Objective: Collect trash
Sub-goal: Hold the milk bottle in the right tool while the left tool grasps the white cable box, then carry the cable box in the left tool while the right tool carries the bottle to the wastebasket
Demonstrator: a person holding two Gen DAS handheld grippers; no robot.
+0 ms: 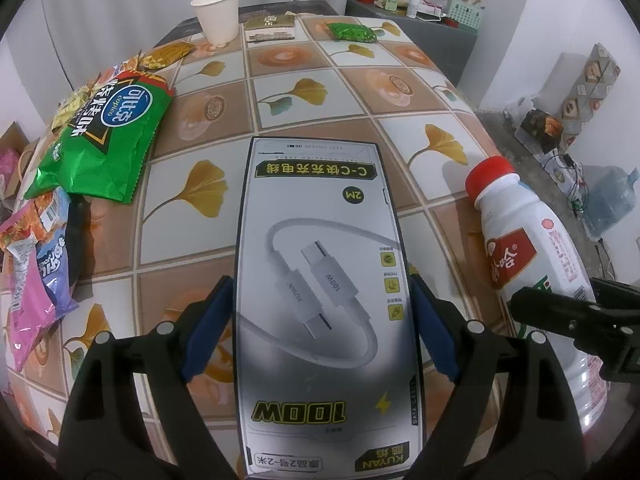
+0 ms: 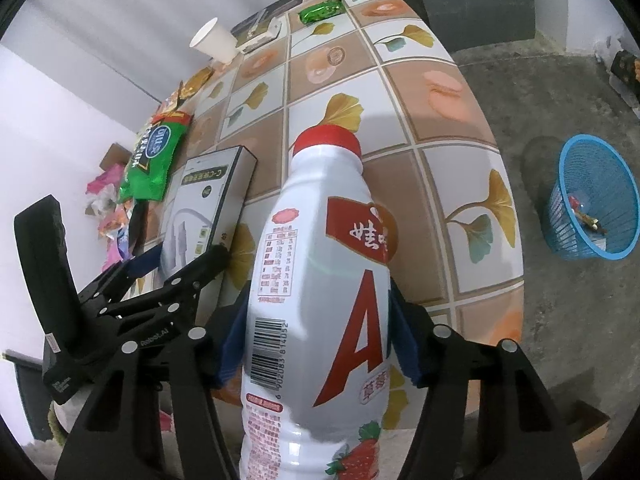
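Observation:
My left gripper [image 1: 320,316] is shut on a white cable box [image 1: 320,280], held just above the tiled table [image 1: 360,92]. My right gripper [image 2: 316,320] is shut on a white drink bottle [image 2: 320,280] with a red cap, pointing over the table. The bottle also shows in the left wrist view [image 1: 536,272], right of the box. The box shows in the right wrist view [image 2: 208,200], left of the bottle. A blue trash basket [image 2: 592,200] stands on the floor to the right of the table.
A green chip bag [image 1: 108,136] and several snack wrappers [image 1: 32,260] lie at the table's left edge. A paper cup [image 1: 218,14], a small flat pack [image 1: 270,28] and a green wrapper [image 1: 352,32] sit at the far end.

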